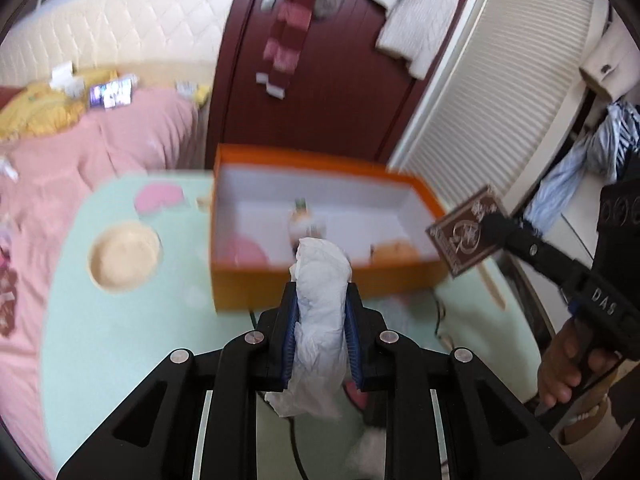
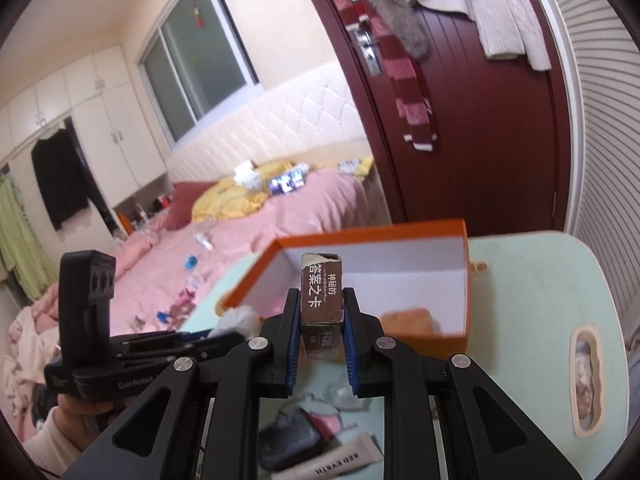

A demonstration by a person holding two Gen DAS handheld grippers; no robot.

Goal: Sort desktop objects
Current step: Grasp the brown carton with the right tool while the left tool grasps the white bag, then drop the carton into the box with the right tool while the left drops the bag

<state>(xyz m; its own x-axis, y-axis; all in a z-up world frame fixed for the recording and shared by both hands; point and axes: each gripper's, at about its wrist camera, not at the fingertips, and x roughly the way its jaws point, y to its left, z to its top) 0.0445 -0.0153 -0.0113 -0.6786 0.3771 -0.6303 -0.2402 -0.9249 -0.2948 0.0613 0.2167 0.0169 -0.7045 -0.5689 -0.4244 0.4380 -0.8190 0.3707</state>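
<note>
My left gripper [image 1: 322, 294] is shut on a crumpled white tissue [image 1: 320, 320], held just in front of the orange box [image 1: 224, 280], which stands open with a white inside on the mint-green table [image 1: 120, 340]. My right gripper [image 2: 322, 300] is shut on a small brown card box [image 2: 322, 292] with white lettering, held above the table near the orange box [image 2: 360, 238]. The left wrist view shows the card box [image 1: 466, 232] at the box's right end. A small bottle [image 1: 304, 216], a pink item [image 1: 244, 252] and an orange item [image 1: 396, 252] lie inside.
A cream round dish [image 1: 124, 258] and a pink item [image 1: 158, 198] sit on the table left of the box. A grey pouch [image 2: 288, 440] and a tube [image 2: 340, 464] lie under my right gripper. A pink bed [image 2: 240, 248] and a dark red door [image 2: 460, 140] stand behind.
</note>
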